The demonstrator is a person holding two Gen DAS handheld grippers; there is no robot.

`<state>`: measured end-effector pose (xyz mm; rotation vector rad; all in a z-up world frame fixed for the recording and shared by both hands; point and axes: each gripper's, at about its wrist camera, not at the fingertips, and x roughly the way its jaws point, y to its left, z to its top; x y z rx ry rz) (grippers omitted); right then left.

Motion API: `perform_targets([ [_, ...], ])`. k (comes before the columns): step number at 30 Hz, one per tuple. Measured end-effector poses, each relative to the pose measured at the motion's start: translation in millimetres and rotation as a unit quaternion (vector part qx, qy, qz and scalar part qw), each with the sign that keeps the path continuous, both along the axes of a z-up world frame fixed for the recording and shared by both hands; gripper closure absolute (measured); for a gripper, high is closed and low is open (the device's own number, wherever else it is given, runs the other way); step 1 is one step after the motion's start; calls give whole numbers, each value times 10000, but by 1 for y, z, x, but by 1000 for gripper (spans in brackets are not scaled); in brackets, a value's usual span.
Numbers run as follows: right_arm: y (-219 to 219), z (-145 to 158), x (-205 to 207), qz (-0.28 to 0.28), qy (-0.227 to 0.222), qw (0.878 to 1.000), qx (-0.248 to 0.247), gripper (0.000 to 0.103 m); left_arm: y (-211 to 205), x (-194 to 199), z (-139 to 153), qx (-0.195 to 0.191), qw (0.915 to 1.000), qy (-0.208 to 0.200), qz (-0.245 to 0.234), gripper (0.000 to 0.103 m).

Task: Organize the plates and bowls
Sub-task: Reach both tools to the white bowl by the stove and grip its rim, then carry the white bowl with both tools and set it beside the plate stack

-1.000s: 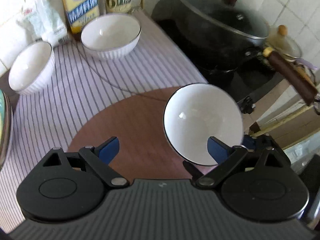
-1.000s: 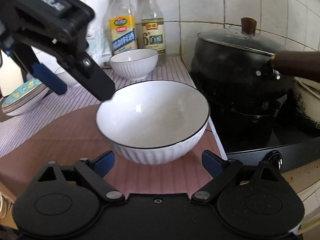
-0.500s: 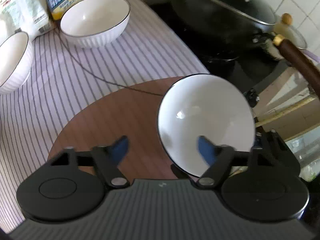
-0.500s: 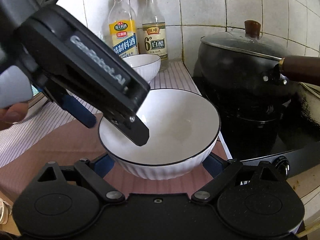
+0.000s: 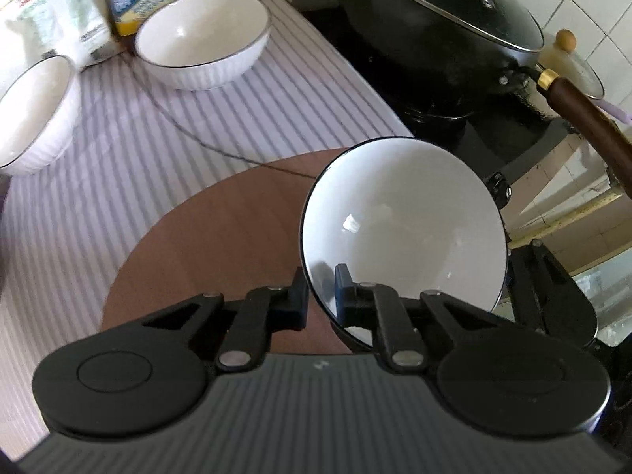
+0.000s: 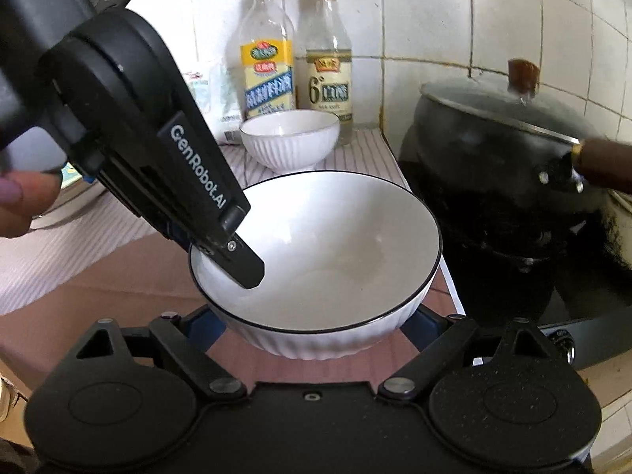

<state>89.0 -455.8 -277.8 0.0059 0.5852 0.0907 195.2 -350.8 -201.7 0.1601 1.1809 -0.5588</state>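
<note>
Gripping the near bowl (image 5: 410, 221) by its rim, the left gripper (image 5: 320, 300) has just closed its fingers (image 5: 344, 296): one blue-padded finger sits inside the bowl, the other outside against the ribbed wall, rim pinched between them. In the right wrist view the same bowl (image 6: 316, 249) sits between the wide-spread fingers of the right gripper (image 6: 312, 324); blue pads flank the bowl's lower wall on both sides, but whether they press on it cannot be told. Left gripper (image 6: 221, 237) enters that view from the upper left, tip dipped over the bowl's left rim; part of a hand (image 6: 19, 205) shows at the left edge. Bowl is white, dark-rimmed, ribbed outside, located over the brown round mat (image 5: 221, 233) near the worktop's right edge, just beside the stove (image 6: 592, 308). Worktop (image 5: 98, 166) carries a striped cloth. Second white bowl (image 5: 203, 39) stands toward the back edge, in front of two bottles (image 6: 268, 59). Third white bowl (image 5: 33, 114) stands at the left edge, well apart from the held one. Black lidded pot (image 5: 442, 19) with brown handle (image 5: 584, 118) sits on the stove.
</note>
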Motion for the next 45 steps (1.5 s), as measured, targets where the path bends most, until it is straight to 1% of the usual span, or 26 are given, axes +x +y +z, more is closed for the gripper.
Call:
perform_targets([
  [7,25,18,-5,483,-104,9987,-103,8,40,-10,20,1,9996,-90,256,90],
  [13,52,29,8,1141,-122,9933,-149,8,86,-16,33,62,9965,-177,818,90],
  [15,65,32,16,1405,-153,9898,-166,8,104,-15,35,71,9946,-233,1007,89],
  [18,88,30,26,1808,-237,9830,-209,8,130,-13,34,69,9905,-188,1363,89],
  [22,119,24,41,2271,-208,9734,-227,8,164,-11,25,151,9826,-89,1851,89],
  [24,132,20,49,2547,-115,9667,-219,8,176,-10,20,226,9800,-65,1974,88],
  [25,138,17,54,2687,-68,9629,-218,8,180,-9,17,235,9802,-60,1968,88],
  [28,158,7,66,2940,-3,9553,-317,9,197,-5,8,213,9774,8,2102,88],
  [32,173,-2,77,3077,38,9510,-320,9,212,6,-3,151,9760,162,2164,87],
  [34,178,-5,74,3049,51,9518,-341,9,215,10,-8,136,9759,157,2172,87],
  [37,184,-12,83,3028,133,9521,-408,9,218,13,-15,151,9745,221,2226,86],
  [38,185,-16,84,2990,165,9532,-421,11,218,14,-17,149,9740,197,2251,86],
  [41,187,-19,86,2970,93,9535,-504,11,216,15,-16,186,9749,213,2206,85],
  [42,187,-19,86,2989,108,9527,-546,9,216,15,-15,166,9748,224,2213,85],
  [45,181,-17,84,2771,304,9586,-588,8,218,17,-14,142,9723,361,2303,85],
])
